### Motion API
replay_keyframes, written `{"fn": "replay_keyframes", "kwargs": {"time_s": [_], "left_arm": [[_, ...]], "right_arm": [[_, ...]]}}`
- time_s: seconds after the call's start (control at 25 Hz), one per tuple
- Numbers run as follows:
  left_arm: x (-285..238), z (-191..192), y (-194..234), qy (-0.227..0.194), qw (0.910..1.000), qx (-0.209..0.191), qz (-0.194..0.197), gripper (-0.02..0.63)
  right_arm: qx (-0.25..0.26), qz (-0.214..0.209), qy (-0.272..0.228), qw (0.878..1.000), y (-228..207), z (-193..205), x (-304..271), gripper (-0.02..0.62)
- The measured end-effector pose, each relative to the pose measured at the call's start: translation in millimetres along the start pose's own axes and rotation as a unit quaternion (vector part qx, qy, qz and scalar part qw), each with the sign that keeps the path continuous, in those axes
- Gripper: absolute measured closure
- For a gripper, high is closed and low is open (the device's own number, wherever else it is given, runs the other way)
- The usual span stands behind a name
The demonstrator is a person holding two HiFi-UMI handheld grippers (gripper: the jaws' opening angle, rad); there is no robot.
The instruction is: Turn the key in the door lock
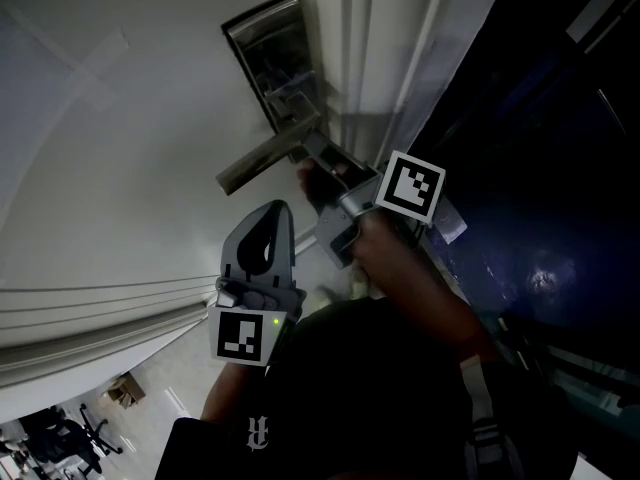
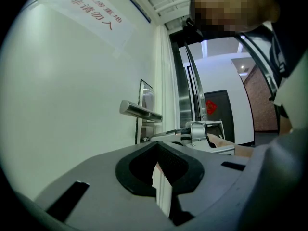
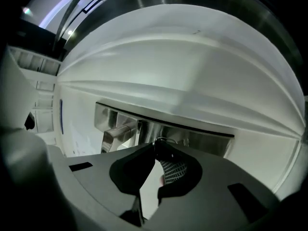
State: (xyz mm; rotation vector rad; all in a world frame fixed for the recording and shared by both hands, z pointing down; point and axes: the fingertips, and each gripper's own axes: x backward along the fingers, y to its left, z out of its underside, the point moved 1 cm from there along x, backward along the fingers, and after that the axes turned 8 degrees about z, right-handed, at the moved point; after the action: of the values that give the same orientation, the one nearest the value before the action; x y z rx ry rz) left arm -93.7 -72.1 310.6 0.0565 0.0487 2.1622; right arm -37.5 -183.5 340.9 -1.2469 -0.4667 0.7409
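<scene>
The right gripper is clamped on the dark head of the key, its jaw tips pressed together right up against the steel lock plate. A thin key ring peeks over the tips. The key's long axis runs along the jaws, straight into the plate; its blade is hidden. The lever handle juts out just left of it, close beside the jaws. The left gripper, jaws together and empty, hangs nearer, apart from the white door.
</scene>
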Motion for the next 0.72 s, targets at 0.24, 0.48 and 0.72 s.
{"fn": "replay_keyframes", "kwargs": {"time_s": [0.24,0.48,0.72], "left_arm": [[0.4,-1.0,0.2,0.000,1.0000,-0.001,0.001,0.600],[1.3,-0.6,0.8,0.003,1.0000,-0.003,-0.002,0.600],[0.3,-0.9,0.1,0.004,1.0000,-0.005,-0.002,0.600]], "right_arm": [[-0.098,-0.038,0.018,0.994,1.1,1.3,-2.4,0.572],[-0.210,-0.093,0.032,0.973,0.7,3.4,-3.9,0.572],[-0.269,-0.141,0.040,0.952,1.3,4.6,-5.4,0.571]]}}
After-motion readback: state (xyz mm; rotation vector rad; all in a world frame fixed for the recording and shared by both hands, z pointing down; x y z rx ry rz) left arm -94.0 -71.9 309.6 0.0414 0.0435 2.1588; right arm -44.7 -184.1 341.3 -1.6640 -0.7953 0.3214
